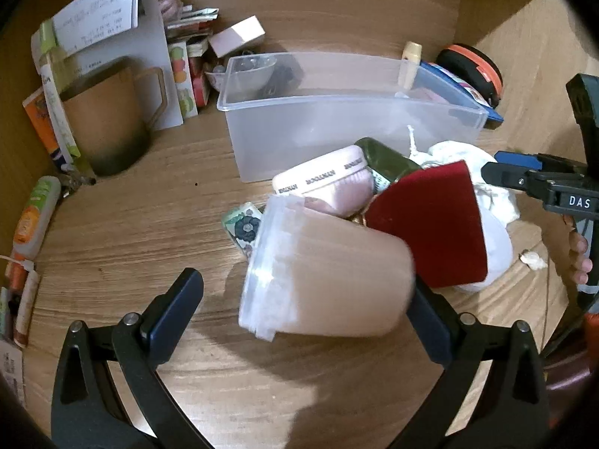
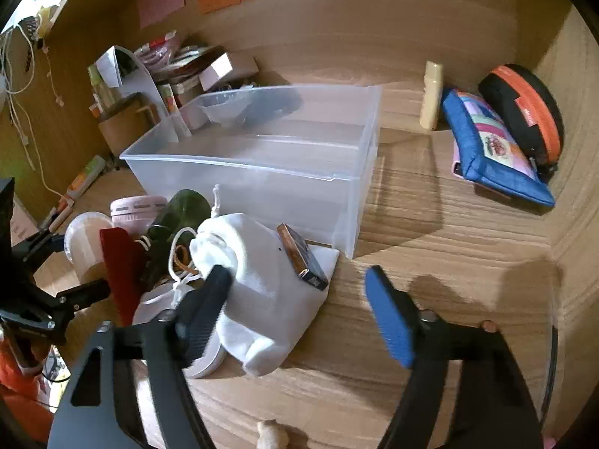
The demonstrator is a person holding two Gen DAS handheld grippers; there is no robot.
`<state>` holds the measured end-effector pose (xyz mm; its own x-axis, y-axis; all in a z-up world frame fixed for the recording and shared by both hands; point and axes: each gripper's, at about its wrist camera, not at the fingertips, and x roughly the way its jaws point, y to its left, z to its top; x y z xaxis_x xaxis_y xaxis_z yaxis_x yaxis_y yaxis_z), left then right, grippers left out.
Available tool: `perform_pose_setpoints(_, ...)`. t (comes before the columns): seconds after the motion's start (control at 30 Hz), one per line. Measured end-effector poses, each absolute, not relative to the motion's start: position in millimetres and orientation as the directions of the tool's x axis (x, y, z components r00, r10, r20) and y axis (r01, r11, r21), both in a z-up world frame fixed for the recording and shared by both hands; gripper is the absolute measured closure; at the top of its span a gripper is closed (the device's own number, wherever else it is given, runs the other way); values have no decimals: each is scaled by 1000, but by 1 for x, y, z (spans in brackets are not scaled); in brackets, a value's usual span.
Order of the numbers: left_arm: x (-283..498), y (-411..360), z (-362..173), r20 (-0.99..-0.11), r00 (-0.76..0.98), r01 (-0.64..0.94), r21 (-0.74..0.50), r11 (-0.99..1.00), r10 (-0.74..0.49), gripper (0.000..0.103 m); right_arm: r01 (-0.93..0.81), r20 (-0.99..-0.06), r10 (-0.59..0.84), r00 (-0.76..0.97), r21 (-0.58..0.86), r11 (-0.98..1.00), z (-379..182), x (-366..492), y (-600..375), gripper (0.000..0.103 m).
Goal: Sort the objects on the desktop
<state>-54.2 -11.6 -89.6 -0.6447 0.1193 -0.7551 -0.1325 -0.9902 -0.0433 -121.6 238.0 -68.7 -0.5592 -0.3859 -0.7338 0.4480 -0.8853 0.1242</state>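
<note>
My left hand-held gripper gapes around the tipped cup, touching one side only, so it may roll; the right hand-held gripper hangs open too.

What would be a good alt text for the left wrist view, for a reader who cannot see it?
The open left gripper reaches around a tipped translucent tub on a wooden desk, beside a red pouch and a pink round case. Behind the pile stands a clear plastic bin, with a brown mug at left. The right gripper enters from the right edge.
</note>
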Motion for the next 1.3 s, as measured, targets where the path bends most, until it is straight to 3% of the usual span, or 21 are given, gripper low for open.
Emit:
perform_pose_setpoints(0.17,-60,-17,-92,-759,-636,-130,-73,-989,140,0,465,-720,-424,-549,159,-871,-58,-122,247,40)
perform_pose_setpoints(0.3,-65,-16,-94,-767,-625,-122,-87,-989,144,0,454,-731,-373,-571,97,-885,-59,-126,248,41)
perform_pose_setpoints(0.33,-67,-17,-94,-768,-623,-120,-93,-988,148,0,455,-745,-360,-562,86,-887,-63,-129,247,44)
perform_pose_setpoints(0.4,-67,-15,-93,-766,-627,-122,-85,-989,143,0,466,-767,-366,-527,100,-879,-71,-136,245,61)
perform_pose_setpoints(0.6,-68,-11,-89,-760,-639,-127,-51,-991,122,0,487,-771,-361,-524,77,-870,-76,-143,241,64)
perform_pose_setpoints(0.77,-72,-8,-91,-765,-625,-145,-82,-986,155,15,526,-786,-349,-510,36,-850,-79,-147,231,78)
perform_pose_setpoints(0.97,-72,-5,-91,-762,-626,-149,-95,-984,168,22,545,-797,-331,-505,3,-838,-87,-151,221,90)
perform_pose_setpoints(1.1,-69,2,-88,-752,-639,-170,-69,-983,163,34,536,-791,-329,-516,2,-844,-86,-148,222,91)
perform_pose_setpoints(1.3,-64,2,-86,-746,-650,-167,-49,-985,147,35,517,-772,-329,-543,1,-856,-76,-141,228,94)
